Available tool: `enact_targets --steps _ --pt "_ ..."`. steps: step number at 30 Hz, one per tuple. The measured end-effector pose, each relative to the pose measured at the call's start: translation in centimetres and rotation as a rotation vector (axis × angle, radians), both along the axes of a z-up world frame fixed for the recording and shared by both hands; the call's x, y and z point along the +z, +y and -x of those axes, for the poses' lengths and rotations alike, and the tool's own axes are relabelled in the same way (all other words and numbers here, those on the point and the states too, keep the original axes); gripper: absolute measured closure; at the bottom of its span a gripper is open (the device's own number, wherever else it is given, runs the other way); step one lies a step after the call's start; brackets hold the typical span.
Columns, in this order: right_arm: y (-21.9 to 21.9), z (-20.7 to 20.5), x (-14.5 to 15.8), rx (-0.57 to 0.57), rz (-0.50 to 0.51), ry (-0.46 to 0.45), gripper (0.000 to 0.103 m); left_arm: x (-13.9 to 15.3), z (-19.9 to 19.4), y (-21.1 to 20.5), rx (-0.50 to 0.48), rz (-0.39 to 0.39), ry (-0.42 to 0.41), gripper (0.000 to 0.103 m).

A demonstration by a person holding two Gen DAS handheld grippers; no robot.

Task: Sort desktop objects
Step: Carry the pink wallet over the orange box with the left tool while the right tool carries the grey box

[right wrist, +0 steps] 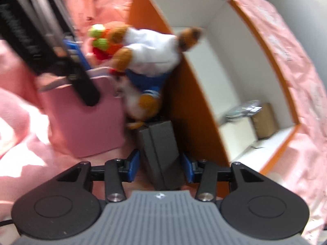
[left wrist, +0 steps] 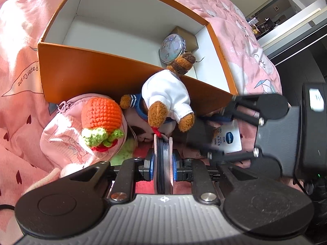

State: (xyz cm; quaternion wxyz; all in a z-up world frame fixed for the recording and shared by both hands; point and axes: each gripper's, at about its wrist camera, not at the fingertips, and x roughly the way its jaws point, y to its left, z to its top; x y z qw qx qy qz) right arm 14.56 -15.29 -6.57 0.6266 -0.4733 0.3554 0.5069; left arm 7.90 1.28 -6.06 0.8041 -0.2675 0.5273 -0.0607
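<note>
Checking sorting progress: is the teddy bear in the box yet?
Not yet: the teddy bear leans over the box wall, body outside.

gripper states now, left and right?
Left gripper: shut on the bear toy's red loop.
Right gripper: cannot be told; blurred, fingers look together.

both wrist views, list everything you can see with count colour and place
storage box: 1, orange outside, white inside, open, on the pink bedding
round compact: 1, silvery, inside the box's far corner
small cardboard box: 1, brown, behind the compact
teddy bear: 1, brown with white shirt, hanging over the box's near wall
crocheted strawberry: 1, orange with green leaves, on the pouch
zip pouch: 1, pink, beside the box
Vaseline pack: 1, white and blue, under the right gripper
bedding: pink, printed
left gripper: shut on the bear's red cord
right gripper: blurred, jaws parted, nothing gripped
</note>
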Motion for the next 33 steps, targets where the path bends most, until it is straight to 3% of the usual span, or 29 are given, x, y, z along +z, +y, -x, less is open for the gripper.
enact_targets --steps 5,13,23,28,33 --pt "0.3 2.0 -0.9 0.098 0.055 -0.055 0.061 -0.2 -0.2 -0.4 -0.004 -0.007 0.006 0.084" --pt "0.2 1.1 -0.3 -0.016 0.021 -0.071 0.065 -0.8 -0.6 -1.8 -0.093 -0.068 0.037 0.083" --pt "-2.8 0.0 4.3 -0.256 -0.164 0.015 0.066 1.1 0.5 -1.8 -0.161 -0.064 0.006 0.084" --pt "-4.2 0.5 7.0 -0.352 -0.271 0.063 0.066 3.6 1.6 -0.7 -0.181 -0.031 -0.055 0.084" --pt "-6.5 0.9 9.0 -0.422 -0.358 0.053 0.066 6.3 2.6 0.1 -0.187 0.023 -0.143 0.084"
